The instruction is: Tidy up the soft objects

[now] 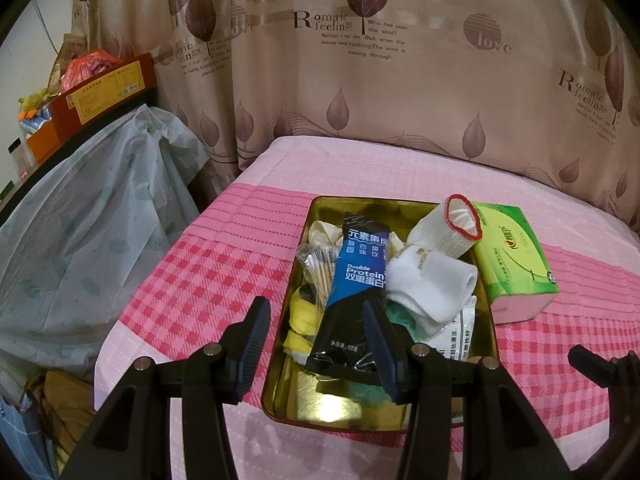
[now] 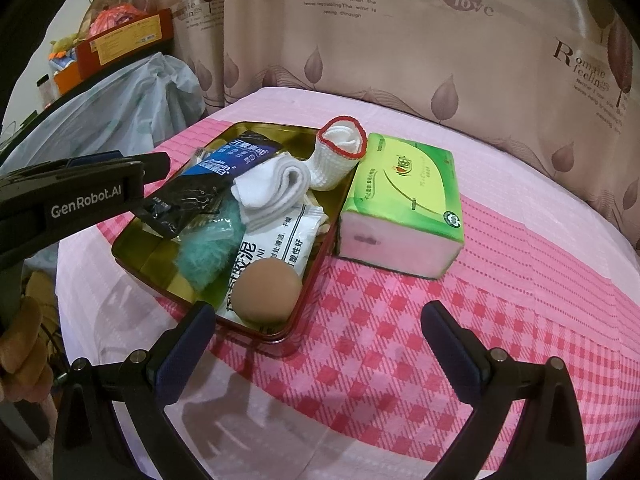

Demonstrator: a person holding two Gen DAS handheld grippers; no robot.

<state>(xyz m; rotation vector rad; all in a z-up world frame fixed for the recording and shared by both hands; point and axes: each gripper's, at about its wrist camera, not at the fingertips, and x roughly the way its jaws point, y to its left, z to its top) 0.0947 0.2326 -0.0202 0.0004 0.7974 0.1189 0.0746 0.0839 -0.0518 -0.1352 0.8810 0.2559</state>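
Note:
A gold tin tray [image 1: 298,404] [image 2: 136,248] on the pink checked cloth holds a black and blue protein pouch [image 1: 356,280] [image 2: 188,196], white socks [image 1: 432,280] [image 2: 276,188], a red-rimmed sock roll [image 1: 452,224] [image 2: 340,152], a teal fluffy piece [image 2: 204,252], a white packet [image 2: 280,240], a brown ball [image 2: 266,294] and a bag of cotton swabs [image 1: 316,268]. My left gripper [image 1: 318,346] is open over the tray's near end, the pouch's lower end lying between its fingers without being pinched. My right gripper [image 2: 320,344] is open above bare cloth, right of the tray.
A green tissue pack [image 1: 516,264] [image 2: 404,200] lies against the tray's right side. A leaf-print curtain [image 1: 400,80] hangs behind the table. At the left stands a plastic-covered bulk [image 1: 92,240] under a shelf with an orange box [image 1: 104,92]. The table edge drops off at the left.

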